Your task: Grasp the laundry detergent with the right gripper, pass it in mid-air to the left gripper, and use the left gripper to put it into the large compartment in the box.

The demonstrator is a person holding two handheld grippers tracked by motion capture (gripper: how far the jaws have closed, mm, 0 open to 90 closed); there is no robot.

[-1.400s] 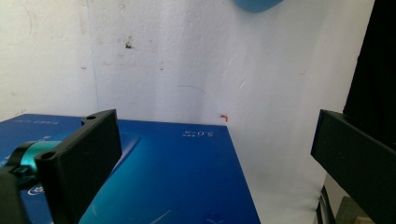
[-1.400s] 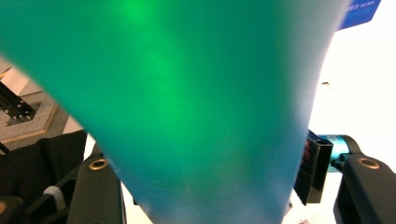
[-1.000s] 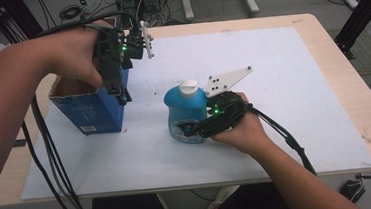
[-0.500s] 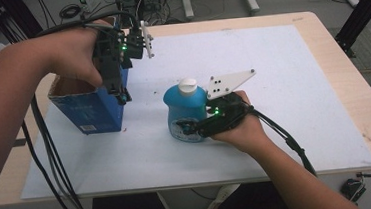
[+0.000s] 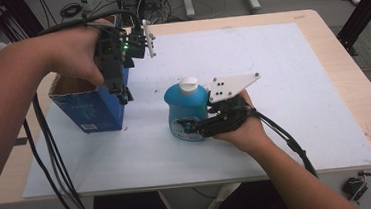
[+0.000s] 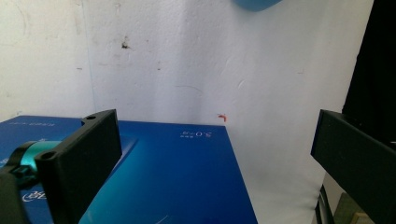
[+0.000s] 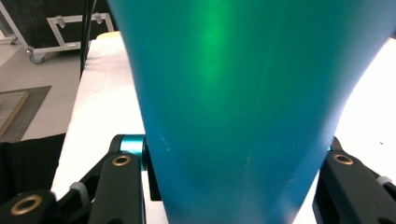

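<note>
While the person's right hand (image 5: 235,125) lies low on the white foam sheet (image 5: 297,85) that covers the pale wooden table (image 5: 343,57), the right gripper (image 5: 191,126) reaches sideways to a squat blue plastic bottle with a white cap (image 5: 186,107), and its black jaws have just been closing with the bottle between them. They now press on the bottle's lower body from both sides. In the right gripper view the blue bottle wall (image 7: 233,107) rises between the two jaws, whose arms flank it at the bottom left and bottom right. The bottle stands upright near the middle of the sheet, its cap on top, and the grey three-cornered plate (image 5: 232,86) of the right gripper sticks out just beside its shoulder. Well apart from it, toward the left edge of the sheet, stands an open blue cardboard box (image 5: 88,109) with white print on its front. The left hand (image 5: 77,58) holds the left gripper (image 5: 119,87) pointing down at the box's right end. In the left gripper view its jaws stand wide apart, one over the blue top face of the box (image 6: 163,177) and the other past the box's edge over the white sheet (image 6: 261,84), and neither presses on anything. Black cables (image 5: 52,155) trail from the left gripper down over the near edge of the table.
</note>
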